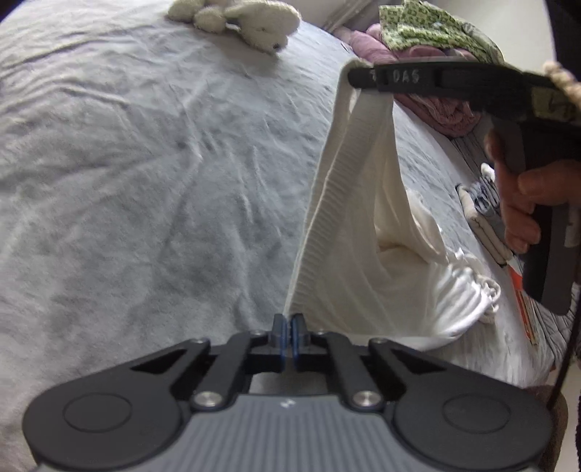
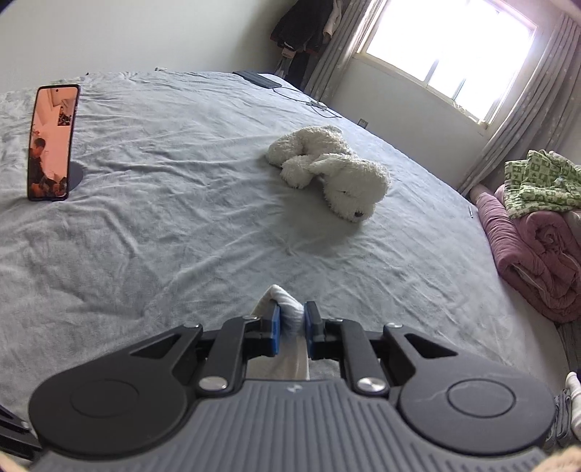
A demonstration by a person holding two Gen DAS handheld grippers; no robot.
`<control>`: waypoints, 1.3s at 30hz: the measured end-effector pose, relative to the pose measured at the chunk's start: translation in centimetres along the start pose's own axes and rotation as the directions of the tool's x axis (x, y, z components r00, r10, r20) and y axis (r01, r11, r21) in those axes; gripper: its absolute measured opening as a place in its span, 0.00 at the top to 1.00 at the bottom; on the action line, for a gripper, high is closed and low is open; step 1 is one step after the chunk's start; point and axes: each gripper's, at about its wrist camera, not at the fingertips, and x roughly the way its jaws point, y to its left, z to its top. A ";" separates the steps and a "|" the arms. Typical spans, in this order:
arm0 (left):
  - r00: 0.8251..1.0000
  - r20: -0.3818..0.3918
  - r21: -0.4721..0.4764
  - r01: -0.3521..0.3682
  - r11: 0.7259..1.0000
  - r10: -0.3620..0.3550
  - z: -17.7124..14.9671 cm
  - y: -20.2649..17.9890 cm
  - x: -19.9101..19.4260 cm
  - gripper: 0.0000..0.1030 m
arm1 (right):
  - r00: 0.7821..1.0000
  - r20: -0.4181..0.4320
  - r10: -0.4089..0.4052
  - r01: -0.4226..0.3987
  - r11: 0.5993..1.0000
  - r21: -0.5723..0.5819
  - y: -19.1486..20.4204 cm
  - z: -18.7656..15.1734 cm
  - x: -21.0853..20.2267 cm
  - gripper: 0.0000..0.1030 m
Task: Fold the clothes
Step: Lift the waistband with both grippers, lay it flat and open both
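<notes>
The left gripper (image 1: pixel 288 336) is clamped tight, its blue pads (image 1: pixel 279 336) pressed together on a thin edge of the white ribbed garment (image 1: pixel 363 232), which rises from its tips up and to the right. This looks like a corner pinch, taken so the cloth can be stretched out between two holds before any fold is made. Ahead of and left of that gripper lies only the grey bedsheet (image 1: pixel 145 181), with a white plush dog (image 1: pixel 254 21) far beyond its tips.

The right gripper (image 1: pixel 359 78), seen side-on in the left wrist view and carried by a hand (image 1: pixel 519 203), is closed on the other end of the garment; its own camera shows a rolled white edge (image 2: pixel 288 308) squeezed between the blue pads (image 2: pixel 275 332). It sits higher than the left, likely to lift the cloth clear of the bed.

So the garment hangs between the two tools, its ribbed band running as the long axis from low at the left gripper to high at the right. The loose body sags below and to the right of that line, bunched on the sheet. Beyond the right gripper sit a pink blanket (image 2: pixel 537 261) and a green patterned cloth (image 2: pixel 541 185), and to its far left a phone (image 2: pixel 52 141)
</notes>
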 end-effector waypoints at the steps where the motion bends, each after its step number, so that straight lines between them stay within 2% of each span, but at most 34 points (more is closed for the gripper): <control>1: 1.000 0.021 -0.005 -0.013 1.000 0.013 0.3 0.2 -0.4 0.98 | 1.000 0.003 -0.006 0.006 1.000 0.007 -0.1 0.1 0.3 0.86; 6: 0.990 0.120 -0.050 -0.069 0.996 0.075 2.2 2.0 -1.9 0.98 | 1.000 0.021 -0.012 0.011 0.998 0.066 -0.6 1.4 2.2 0.86; 9: 0.977 0.179 -0.079 -0.107 0.991 0.119 3.4 3.1 -2.4 0.98 | 0.999 0.040 -0.012 0.009 0.996 0.092 -0.4 2.4 3.4 0.86; 13: 0.948 0.264 -0.119 -0.154 0.981 0.181 4.9 4.9 -3.0 0.98 | 0.997 0.073 -0.025 0.017 0.994 0.107 0.5 4.1 5.2 0.86; 19: 0.904 0.332 -0.221 -0.203 0.954 0.270 6.6 7.8 -3.3 0.98 | 0.995 0.096 -0.018 0.005 0.991 0.131 2.3 6.6 8.1 0.86; 24: 0.866 0.352 -0.270 -0.270 0.924 0.356 7.1 9.1 -3.5 0.98 | 0.994 0.106 0.006 -0.021 0.990 0.137 4.2 8.2 10.3 0.86; 26: 0.856 0.344 -0.277 -0.301 0.912 0.387 7.3 9.6 -3.2 0.98 | 0.994 0.105 0.019 -0.032 0.991 0.127 5.0 8.6 11.2 0.86; 31: 0.861 0.294 -0.286 -0.334 0.898 0.414 7.6 10.6 -2.1 0.98 | 0.996 0.081 0.043 -0.052 0.991 0.119 6.8 8.9 13.7 0.86; 39: 0.862 0.274 -0.294 -0.347 0.891 0.426 7.6 10.8 -1.8 0.93 | 0.998 0.007 0.058 -0.059 0.991 0.124 7.8 7.8 16.7 0.85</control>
